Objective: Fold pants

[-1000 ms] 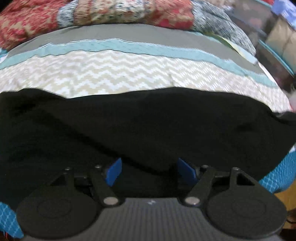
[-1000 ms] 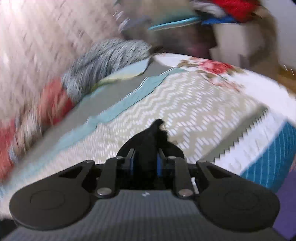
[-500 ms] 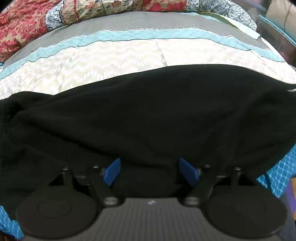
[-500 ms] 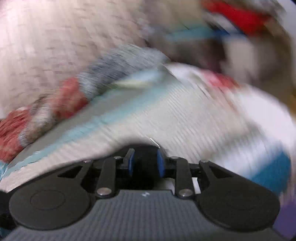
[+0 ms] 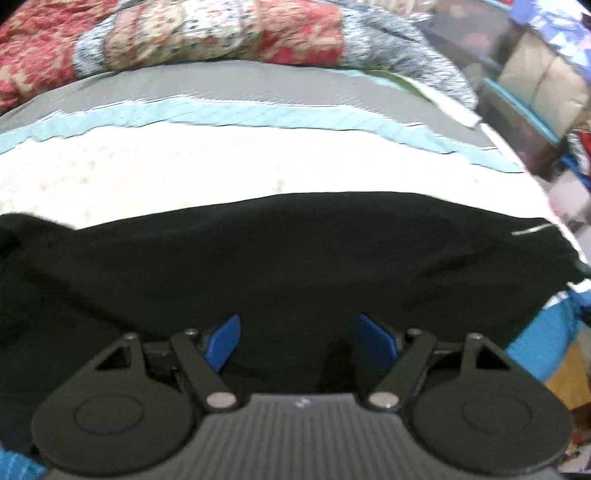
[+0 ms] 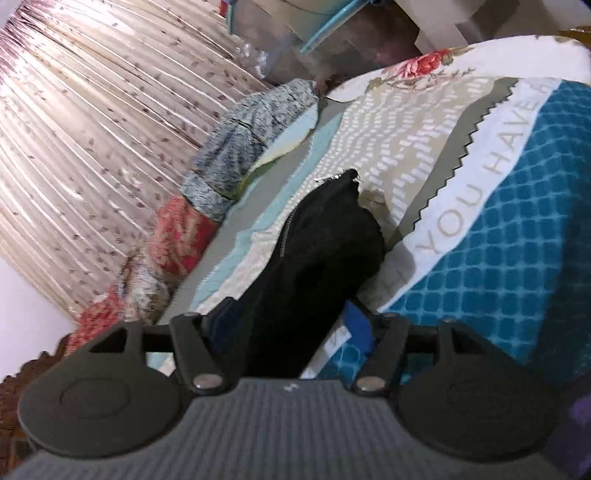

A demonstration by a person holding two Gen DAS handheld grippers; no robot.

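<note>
The black pants [image 5: 295, 258] lie crosswise on the patterned bedspread [image 5: 184, 166], filling the lower half of the left wrist view. My left gripper [image 5: 299, 332] hovers just above them, open, its blue pads [image 5: 221, 343] wide apart with black cloth under and between them. In the right wrist view the pants [image 6: 321, 240] run away from me as a narrow folded strip with a zipper along one edge. My right gripper [image 6: 291, 317] is low over the strip's near end. Its jaws are opening, with the cloth between them and loose of the pads.
A rolled red floral quilt [image 5: 207, 33] and a grey-blue blanket [image 6: 251, 136] lie along the bed's far side, with a pleated curtain [image 6: 92, 129] behind them. Shelves and boxes [image 5: 535, 81] stand past the bed's right edge. The teal checked bedspread [image 6: 517, 240] lies to the right of the pants.
The right gripper, shut on a pinch of black cloth before, has dropped towards the bed, rolled, and spread its jaws. In the left view the pants' far edge rose, then settled back.
</note>
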